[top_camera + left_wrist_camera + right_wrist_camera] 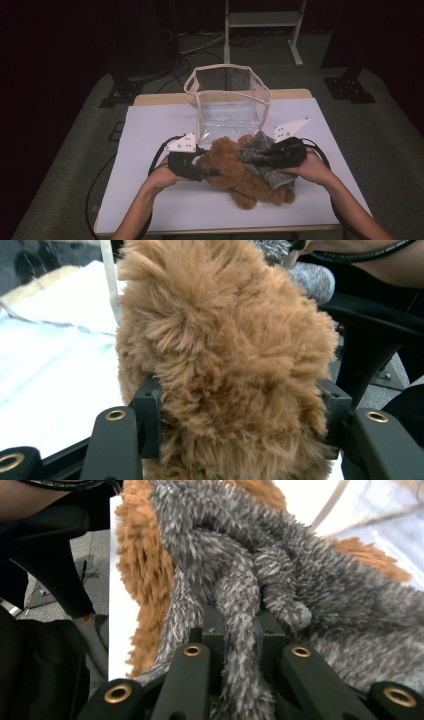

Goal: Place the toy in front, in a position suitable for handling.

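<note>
My left gripper (212, 172) has its jaws closed on the brown plush bear (225, 355), fur bulging between the pads. My right gripper (260, 161) has its jaws pinched tight on a fold of the grey furry cloth (260, 580) draped over the bear. In the high view the bear (245, 175) lies at the centre of the frame on the white surface (150, 135), the grey cloth (257, 150) on its right side. Just above them stands the clear plastic bag (227, 100) with its cream trim, mouth open.
</note>
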The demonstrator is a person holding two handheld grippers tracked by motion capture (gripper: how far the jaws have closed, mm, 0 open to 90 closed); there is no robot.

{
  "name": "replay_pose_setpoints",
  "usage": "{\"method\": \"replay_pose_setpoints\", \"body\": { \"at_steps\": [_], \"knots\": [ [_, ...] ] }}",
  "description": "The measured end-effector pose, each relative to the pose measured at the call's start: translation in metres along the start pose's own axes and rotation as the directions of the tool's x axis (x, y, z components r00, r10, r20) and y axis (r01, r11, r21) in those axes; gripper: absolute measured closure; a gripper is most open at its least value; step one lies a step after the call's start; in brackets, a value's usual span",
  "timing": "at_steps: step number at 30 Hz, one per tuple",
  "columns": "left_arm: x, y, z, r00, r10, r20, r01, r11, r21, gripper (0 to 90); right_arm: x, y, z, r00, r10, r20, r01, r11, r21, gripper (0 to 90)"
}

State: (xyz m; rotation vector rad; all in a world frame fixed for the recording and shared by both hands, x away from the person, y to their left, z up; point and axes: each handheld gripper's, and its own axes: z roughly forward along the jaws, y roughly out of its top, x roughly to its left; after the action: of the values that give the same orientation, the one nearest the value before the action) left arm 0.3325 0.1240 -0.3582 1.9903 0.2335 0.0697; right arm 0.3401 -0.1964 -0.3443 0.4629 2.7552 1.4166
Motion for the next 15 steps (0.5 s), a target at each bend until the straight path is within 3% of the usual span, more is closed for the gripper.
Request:
{"method": "replay_pose_setpoints", "body": {
  "at_steps": [8, 15],
  "knots": [
    [-0.003, 0.042, -0.027, 0.9974, 0.065, -0.033, -0.065, 0.9979, -0.008, 40.8, 0.004, 0.028, -0.003, 0.9993, -0.031, -0.020, 0.029, 0.997, -0.065, 79.6],
    [-0.011, 0.070, -0.043, 0.9902, 0.128, -0.056, -0.125, 0.9910, 0.047, 40.8, 0.008, 0.042, -0.003, 0.9980, -0.045, -0.045, 0.040, 0.993, -0.115, 79.7]
  ]
}}
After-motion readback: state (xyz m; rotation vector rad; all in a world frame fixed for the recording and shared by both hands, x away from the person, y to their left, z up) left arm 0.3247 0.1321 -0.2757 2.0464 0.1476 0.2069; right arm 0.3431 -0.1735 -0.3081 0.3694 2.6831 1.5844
